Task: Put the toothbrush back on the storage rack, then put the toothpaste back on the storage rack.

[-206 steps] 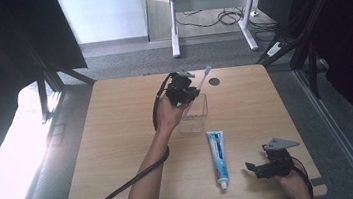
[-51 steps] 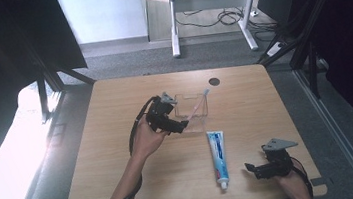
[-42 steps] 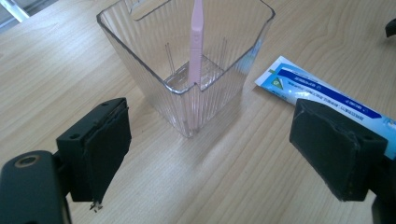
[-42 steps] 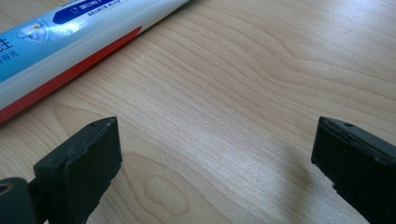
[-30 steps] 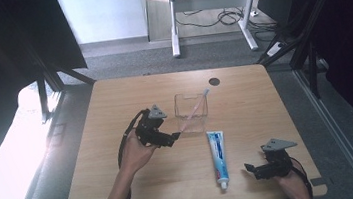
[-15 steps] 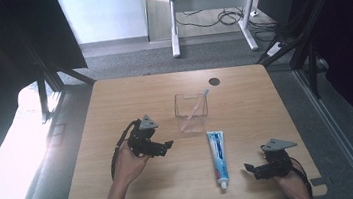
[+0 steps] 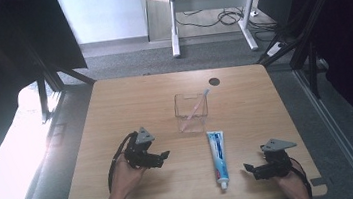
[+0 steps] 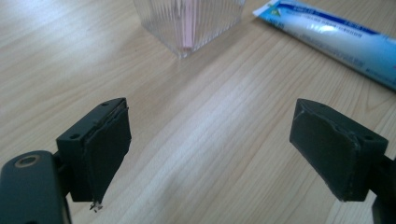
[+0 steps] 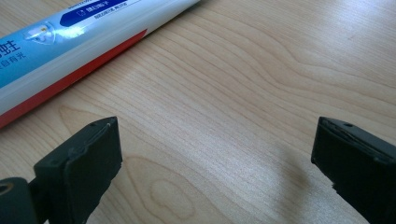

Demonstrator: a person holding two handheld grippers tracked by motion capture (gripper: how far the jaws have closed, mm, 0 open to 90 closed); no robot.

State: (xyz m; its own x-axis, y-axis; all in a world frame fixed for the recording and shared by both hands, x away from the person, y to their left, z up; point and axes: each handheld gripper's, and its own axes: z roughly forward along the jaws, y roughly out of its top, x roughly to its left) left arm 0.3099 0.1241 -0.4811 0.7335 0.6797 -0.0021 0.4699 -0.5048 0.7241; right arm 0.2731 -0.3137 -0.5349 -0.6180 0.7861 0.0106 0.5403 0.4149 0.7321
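- Clear ribbed glass cup [image 7: 191, 112] stands upright on the desk [image 7: 115, 106], ahead of the left hand-held gripper [image 7: 162, 157] and a little to the side of its line; in the left gripper view its base [image 8: 189, 25] sits beyond the gap between the jaws
- pink-handled toothbrush [image 7: 195, 108] leans inside that cup, head up over the far rim, so the cup props it upright
- left hand-held gripper hangs low over bare wood with its jaws spread wide and nothing between them; judging by this, its part with the brush looks finished
- toothpaste tube [image 7: 218, 157] lies flat between the two tools, cap end toward the person, apart from the cup
- right hand-held gripper [image 7: 249, 169] rests near the desk's front edge, jaws wide and empty, the tube [image 9: 70, 42] just beyond its left jaw; that places it well for taking the tube next, I judge
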